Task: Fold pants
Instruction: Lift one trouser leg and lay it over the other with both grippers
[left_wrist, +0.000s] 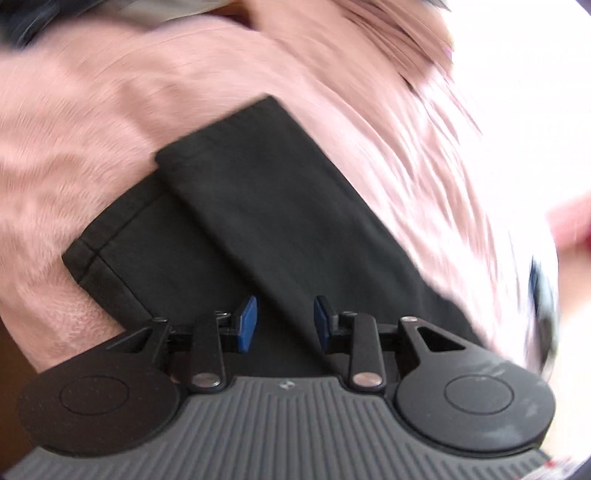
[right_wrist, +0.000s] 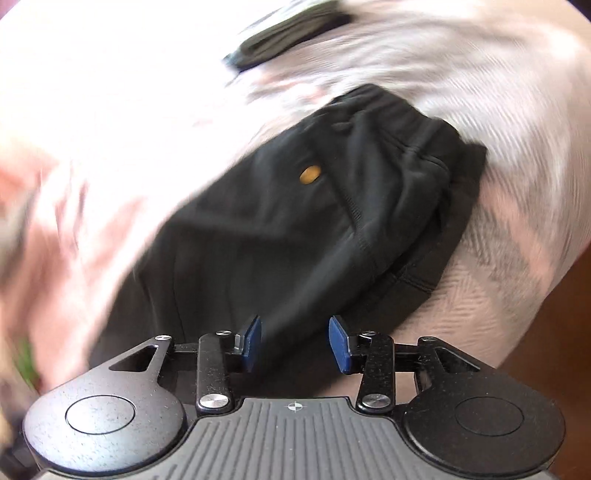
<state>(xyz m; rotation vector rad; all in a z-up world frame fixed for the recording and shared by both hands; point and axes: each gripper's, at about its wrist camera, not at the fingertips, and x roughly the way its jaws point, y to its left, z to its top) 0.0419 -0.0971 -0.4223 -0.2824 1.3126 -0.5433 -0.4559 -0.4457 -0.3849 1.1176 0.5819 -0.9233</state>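
Pants (left_wrist: 280, 229) folded lengthwise on pink blanket (left_wrist: 92, 122); further folds judged left.
Left gripper (left_wrist: 284, 323) and right gripper (right_wrist: 295, 343) held apart, nothing clamped; waistband (right_wrist: 399, 122) seen upper right.

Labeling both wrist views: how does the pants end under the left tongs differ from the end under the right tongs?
Under the left tongs, the black pants show flat leg ends with stitched hems, one leg overlapping the other. Under the right tongs, the pants show the gathered waistband end, bunched, with a small yellow-brown spot that the leg end lacks. Shared: both ends lie on the pink blanket, and both tongs stand open with nothing gripped.
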